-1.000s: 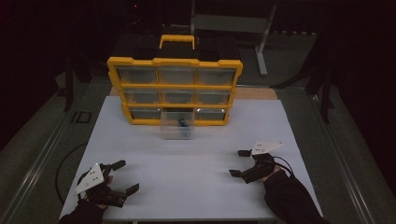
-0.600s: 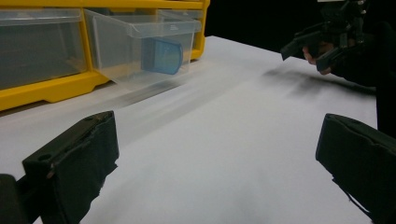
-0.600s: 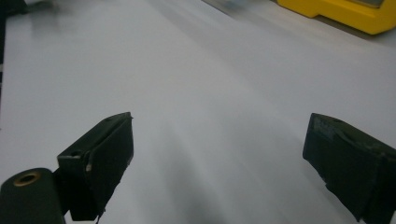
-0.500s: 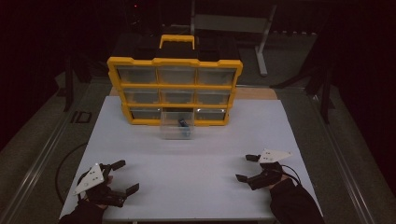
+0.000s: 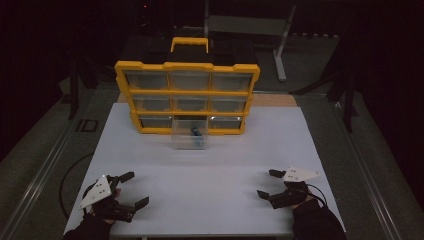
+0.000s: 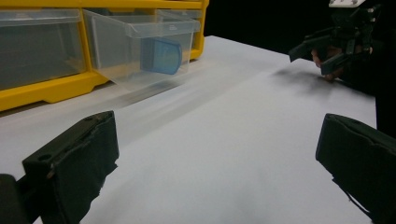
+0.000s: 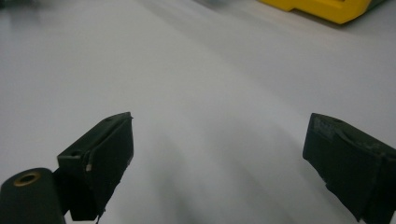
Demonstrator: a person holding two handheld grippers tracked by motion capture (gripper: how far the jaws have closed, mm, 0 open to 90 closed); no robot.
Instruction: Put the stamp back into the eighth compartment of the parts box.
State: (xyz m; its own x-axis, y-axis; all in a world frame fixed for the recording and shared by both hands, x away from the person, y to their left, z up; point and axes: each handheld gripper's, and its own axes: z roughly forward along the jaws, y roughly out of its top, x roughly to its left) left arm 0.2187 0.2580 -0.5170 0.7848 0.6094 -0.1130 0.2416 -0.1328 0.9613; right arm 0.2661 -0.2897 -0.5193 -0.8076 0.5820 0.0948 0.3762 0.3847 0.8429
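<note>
Spreading across the lower two thirds of the high view, the white table [image 5: 210,160] carries everything. At upper centre of that view stands the yellow drawer cabinet [image 5: 187,95], three rows of three clear drawers, with a yellow handle [image 5: 189,44] on top. From the middle of its bottom row one clear drawer [image 5: 189,134] is pulled out toward the near edge; in the left gripper view it shows at the upper left, tipped slightly downward. Inside it lies a small blue object [image 6: 161,56], against the drawer's front wall. Down at the lower left corner of the high view the left gripper [image 5: 131,189] rests with its jaws spread wide and nothing between them. At lower right the right gripper [image 5: 267,183] likewise gapes over bare table, well apart from the drawer.
</note>
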